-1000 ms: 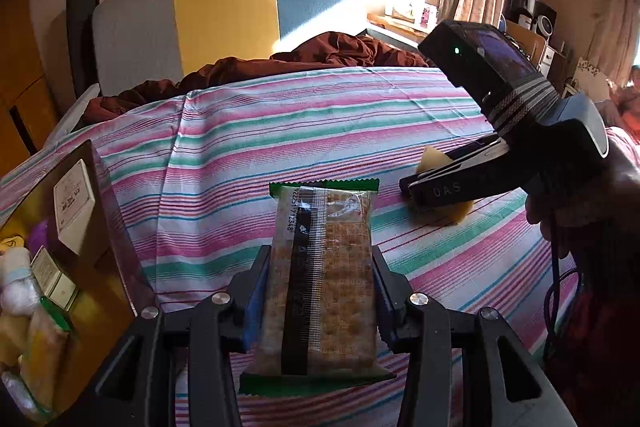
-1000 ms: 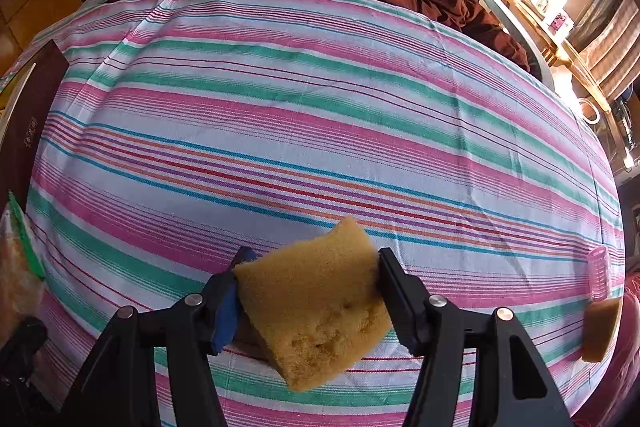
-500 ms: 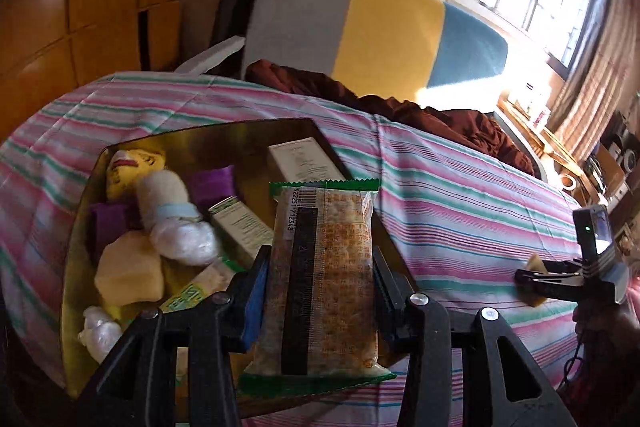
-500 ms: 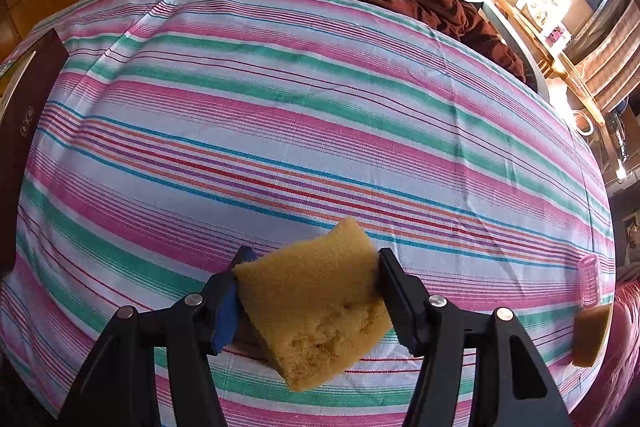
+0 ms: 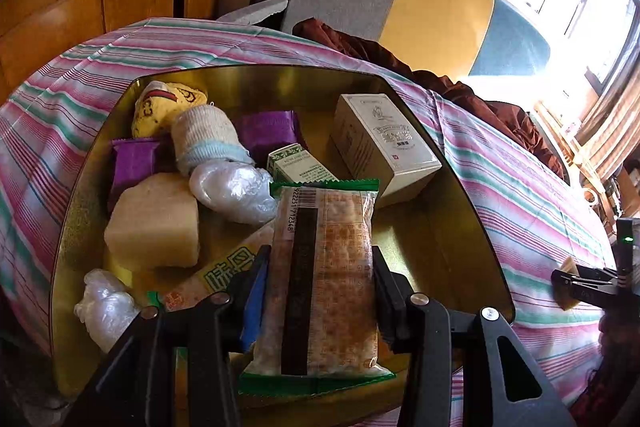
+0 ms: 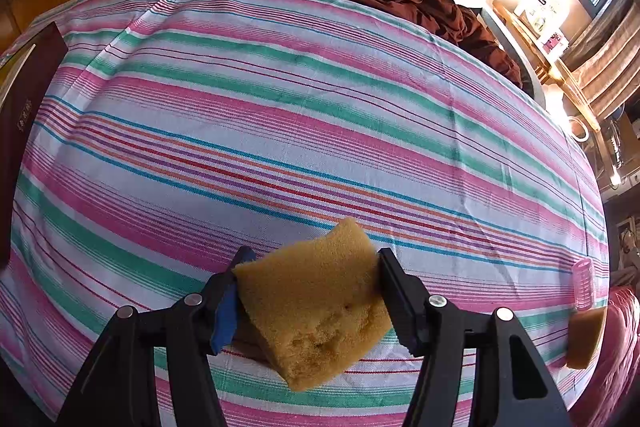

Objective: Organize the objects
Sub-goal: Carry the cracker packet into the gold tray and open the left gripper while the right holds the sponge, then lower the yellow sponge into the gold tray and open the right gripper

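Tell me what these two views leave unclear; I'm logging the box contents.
- Left wrist view: the cracker pack in the left gripper hides the gold box's near floor.
- The orange packet is mostly covered.
- Right wrist view: the sponge in the right gripper hides the bedsheet beneath.

The left gripper (image 5: 320,281), clamped on the cracker packet (image 5: 322,279), swings from above the striped sheet (image 5: 516,187) to directly over the gold tin (image 5: 472,227). The tin goes from sitting at the left edge of its view to filling it, the right gripper (image 5: 576,283) shrinking toward the tin's far right.
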`<action>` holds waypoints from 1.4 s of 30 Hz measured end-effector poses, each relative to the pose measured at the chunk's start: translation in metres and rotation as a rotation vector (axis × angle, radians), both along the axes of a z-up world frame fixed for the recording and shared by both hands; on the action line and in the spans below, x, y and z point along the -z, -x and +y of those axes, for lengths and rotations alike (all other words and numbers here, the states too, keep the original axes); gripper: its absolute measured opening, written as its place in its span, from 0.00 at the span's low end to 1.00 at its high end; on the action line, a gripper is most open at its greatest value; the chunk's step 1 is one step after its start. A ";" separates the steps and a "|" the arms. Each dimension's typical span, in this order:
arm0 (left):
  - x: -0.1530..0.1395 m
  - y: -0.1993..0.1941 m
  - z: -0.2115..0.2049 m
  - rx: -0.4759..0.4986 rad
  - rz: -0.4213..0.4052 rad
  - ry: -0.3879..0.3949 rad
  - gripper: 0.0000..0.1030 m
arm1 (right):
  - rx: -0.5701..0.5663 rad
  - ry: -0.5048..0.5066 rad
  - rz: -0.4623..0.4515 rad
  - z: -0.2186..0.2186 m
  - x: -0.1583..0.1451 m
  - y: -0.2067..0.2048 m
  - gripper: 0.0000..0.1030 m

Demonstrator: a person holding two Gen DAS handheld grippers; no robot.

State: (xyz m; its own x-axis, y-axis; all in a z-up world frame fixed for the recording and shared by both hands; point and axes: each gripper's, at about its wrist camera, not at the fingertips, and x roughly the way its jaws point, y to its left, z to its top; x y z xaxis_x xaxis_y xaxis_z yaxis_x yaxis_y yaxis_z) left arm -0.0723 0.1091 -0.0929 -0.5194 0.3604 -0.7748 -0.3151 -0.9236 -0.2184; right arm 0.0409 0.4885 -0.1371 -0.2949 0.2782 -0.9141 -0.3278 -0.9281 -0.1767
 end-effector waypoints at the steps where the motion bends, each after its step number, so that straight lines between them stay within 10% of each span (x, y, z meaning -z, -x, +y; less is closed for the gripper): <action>1: 0.001 0.000 0.000 -0.002 0.003 0.011 0.50 | 0.000 -0.001 0.000 0.000 0.000 0.000 0.61; 21: -0.033 -0.023 -0.022 -0.011 0.157 0.059 0.60 | 0.018 0.010 -0.006 -0.023 -0.005 0.001 0.59; 42: -0.040 -0.026 -0.058 -0.095 0.179 0.059 0.60 | -0.442 0.214 0.293 -0.224 -0.096 0.061 0.59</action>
State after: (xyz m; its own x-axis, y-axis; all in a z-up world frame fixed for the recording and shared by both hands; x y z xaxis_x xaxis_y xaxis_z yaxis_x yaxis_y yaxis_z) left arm -0.0464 0.0507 -0.0528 -0.6803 0.2602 -0.6852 -0.2548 -0.9605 -0.1117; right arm -0.0197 0.2645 -0.0407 -0.5907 -0.1119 -0.7991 0.0927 -0.9932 0.0706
